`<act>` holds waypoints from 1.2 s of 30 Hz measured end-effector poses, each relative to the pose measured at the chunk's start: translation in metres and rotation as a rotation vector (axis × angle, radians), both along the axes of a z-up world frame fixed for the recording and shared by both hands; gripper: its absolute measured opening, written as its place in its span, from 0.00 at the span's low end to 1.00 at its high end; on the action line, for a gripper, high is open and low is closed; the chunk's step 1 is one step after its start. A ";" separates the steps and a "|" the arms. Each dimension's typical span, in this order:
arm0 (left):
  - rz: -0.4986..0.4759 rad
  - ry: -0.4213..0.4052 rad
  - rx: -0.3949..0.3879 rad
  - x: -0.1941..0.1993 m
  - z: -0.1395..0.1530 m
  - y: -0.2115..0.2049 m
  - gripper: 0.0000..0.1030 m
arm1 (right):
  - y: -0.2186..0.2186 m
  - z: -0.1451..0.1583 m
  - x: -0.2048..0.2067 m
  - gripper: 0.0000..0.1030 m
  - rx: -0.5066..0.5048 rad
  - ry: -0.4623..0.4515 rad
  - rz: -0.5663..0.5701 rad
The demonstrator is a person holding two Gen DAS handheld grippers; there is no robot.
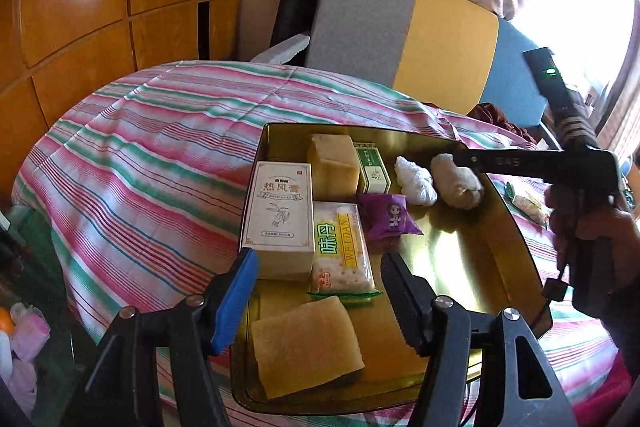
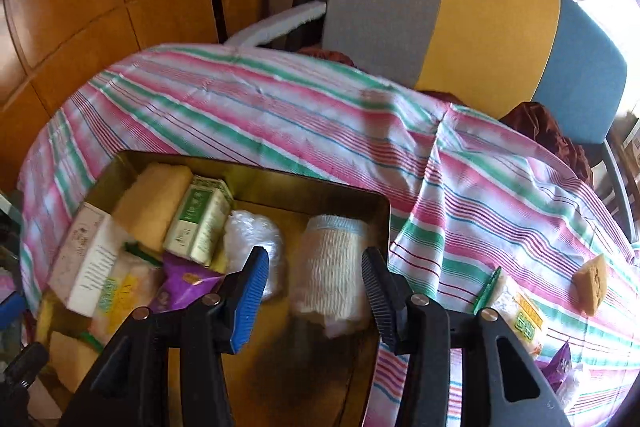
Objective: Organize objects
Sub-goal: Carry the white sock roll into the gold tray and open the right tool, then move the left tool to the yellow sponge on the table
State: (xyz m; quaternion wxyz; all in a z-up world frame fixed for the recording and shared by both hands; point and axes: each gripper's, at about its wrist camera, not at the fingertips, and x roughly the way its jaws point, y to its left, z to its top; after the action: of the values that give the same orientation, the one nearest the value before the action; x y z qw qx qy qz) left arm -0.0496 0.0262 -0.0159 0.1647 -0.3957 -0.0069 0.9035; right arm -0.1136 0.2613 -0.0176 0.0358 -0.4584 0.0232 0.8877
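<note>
Striped bedsheet (image 2: pixel 280 115) supports the gold tray (image 2: pixel 382 227); right claw (image 2: pixel 316 291) gapes empty above the bandage roll (image 2: pixel 332 267); left claw (image 1: pixel 320 291) likewise; uneven bedding risks tipping contents.

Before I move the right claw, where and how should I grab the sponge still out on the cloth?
Probably across the sponge's two broad flat faces, coming from above: it seems to stand on edge on the cloth, top edge free. The right claw is open over the tin.

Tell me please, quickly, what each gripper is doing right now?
Left gripper: open, holding nothing, above the tin tray.
Right gripper: open, empty, over the bandage roll.
</note>
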 end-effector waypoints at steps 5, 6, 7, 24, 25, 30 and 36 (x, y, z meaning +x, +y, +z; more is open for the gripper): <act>-0.009 0.016 -0.015 0.004 0.004 0.004 0.64 | 0.001 0.015 0.032 0.48 -0.031 0.046 0.003; -0.013 0.018 -0.019 0.006 0.005 0.005 0.64 | 0.002 0.017 0.038 0.48 -0.035 0.052 0.000; -0.016 0.020 -0.022 0.007 0.005 0.007 0.64 | 0.004 0.018 0.045 0.48 -0.040 0.056 -0.004; -0.120 0.049 -0.079 0.027 0.015 0.048 0.68 | 0.084 0.014 0.138 0.48 -0.054 0.066 -0.166; -0.125 0.050 -0.082 0.028 0.016 0.050 0.68 | 0.090 0.014 0.142 0.48 -0.049 0.063 -0.179; -0.159 0.061 -0.101 0.033 0.019 0.064 0.71 | 0.128 0.010 0.165 0.48 -0.017 0.049 -0.258; -0.213 0.098 -0.128 0.039 0.026 0.088 0.77 | 0.191 -0.004 0.201 0.48 0.026 0.055 -0.466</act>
State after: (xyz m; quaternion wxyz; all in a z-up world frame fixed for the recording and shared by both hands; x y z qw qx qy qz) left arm -0.0110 0.1137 0.0103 0.2344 -0.3594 0.1007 0.8976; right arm 0.0873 0.4525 -0.0221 0.2451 -0.4158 0.1181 0.8678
